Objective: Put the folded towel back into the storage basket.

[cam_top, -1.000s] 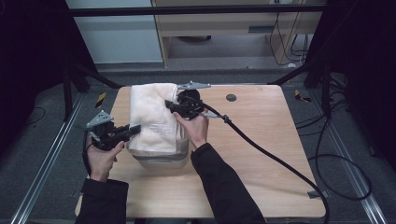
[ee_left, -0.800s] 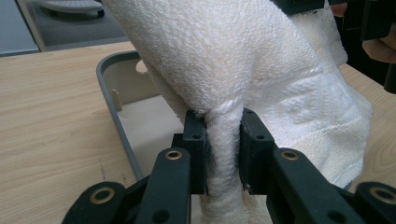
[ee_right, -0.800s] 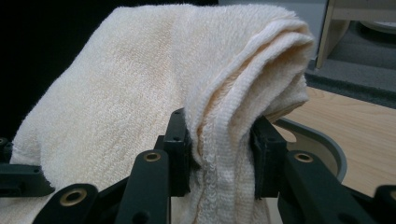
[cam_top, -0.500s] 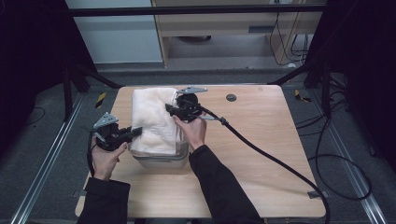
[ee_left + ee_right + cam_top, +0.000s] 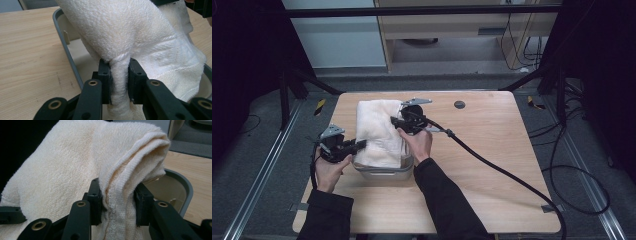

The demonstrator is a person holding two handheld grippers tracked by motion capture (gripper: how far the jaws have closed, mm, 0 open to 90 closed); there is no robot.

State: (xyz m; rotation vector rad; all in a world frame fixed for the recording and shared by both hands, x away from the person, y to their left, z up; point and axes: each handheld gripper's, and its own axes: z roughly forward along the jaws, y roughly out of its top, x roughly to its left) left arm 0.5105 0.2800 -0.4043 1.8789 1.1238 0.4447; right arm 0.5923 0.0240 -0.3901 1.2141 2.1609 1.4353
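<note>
— Under both tools, what's the biggest thing?
— A wooden worktop [image 5: 492,150], with a grey tray [image 5: 384,172] on it between the two hands.
— And the towel?
— A white towel [image 5: 377,132] hangs over the tray, stretched between the tools and reaching past the tray's far rim toward the worktop's back edge.
— Left tool?
— The left tool [image 5: 119,75] sits at the tray's left side, jaws clamped on a thin fold of towel edge.
— Right tool?
— The right tool [image 5: 117,200] is at the towel's right edge, jaws pinching a thick bunched fold, tray rim just beyond.
</note>
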